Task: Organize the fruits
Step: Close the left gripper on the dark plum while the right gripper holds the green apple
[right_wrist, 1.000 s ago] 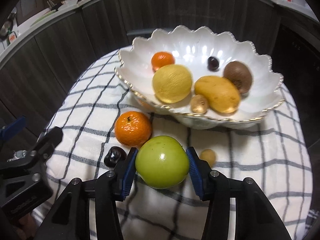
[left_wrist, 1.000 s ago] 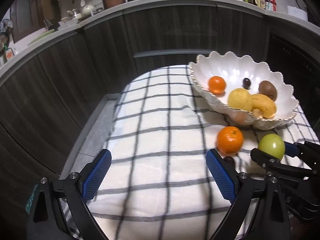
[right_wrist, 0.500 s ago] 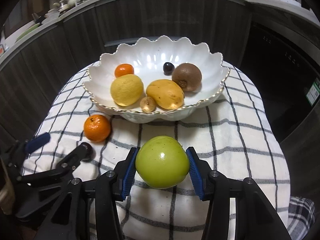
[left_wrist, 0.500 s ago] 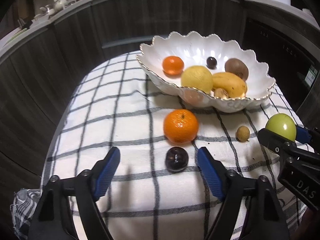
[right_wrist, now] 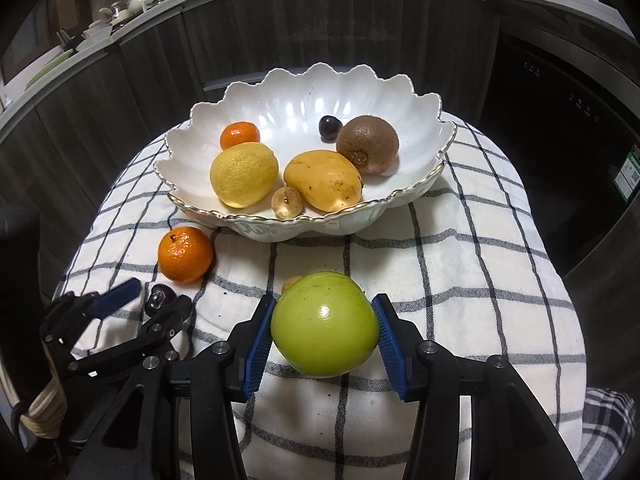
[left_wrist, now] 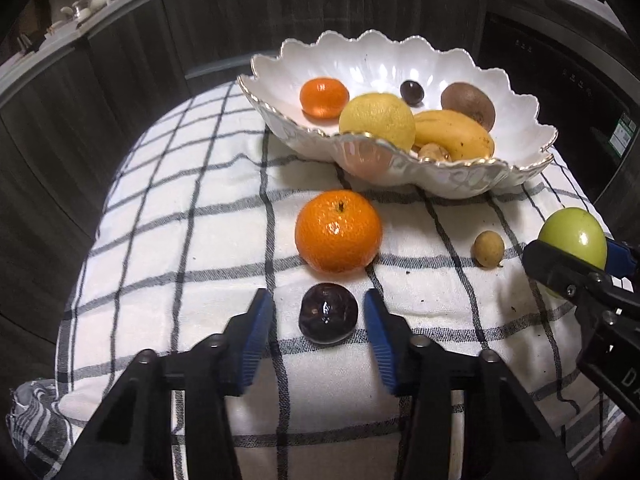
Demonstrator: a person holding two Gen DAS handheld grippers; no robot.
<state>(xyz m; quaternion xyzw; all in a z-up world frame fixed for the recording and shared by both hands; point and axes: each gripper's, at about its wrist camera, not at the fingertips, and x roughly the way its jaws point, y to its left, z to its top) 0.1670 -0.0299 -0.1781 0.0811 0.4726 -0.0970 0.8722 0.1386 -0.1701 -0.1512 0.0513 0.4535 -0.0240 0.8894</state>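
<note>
My right gripper (right_wrist: 325, 322) is shut on a green apple (right_wrist: 325, 323) and holds it above the checked cloth, in front of the white scalloped bowl (right_wrist: 434, 168). The apple also shows in the left wrist view (left_wrist: 573, 236). My left gripper (left_wrist: 320, 318) is open, its blue pads on either side of a dark plum (left_wrist: 328, 313) on the cloth, not touching it. An orange (left_wrist: 338, 230) lies just beyond the plum. A small tan longan (left_wrist: 489, 248) lies to the right. The bowl holds a lemon (right_wrist: 244, 174), a mango (right_wrist: 323, 180), a kiwi (right_wrist: 367, 144), a small orange (right_wrist: 240, 135), a dark plum and a longan.
The checked cloth (right_wrist: 460, 264) covers a small rounded table with drop-offs on all sides. Dark wood cabinets (right_wrist: 160, 68) curve behind it, with a counter of kitchenware above. A dark appliance front (right_wrist: 560, 120) stands at the right.
My left gripper has moved forward and narrowed, so its pads now flank the dark plum. My right gripper, still holding the apple, has shifted slightly relative to the bowl.
</note>
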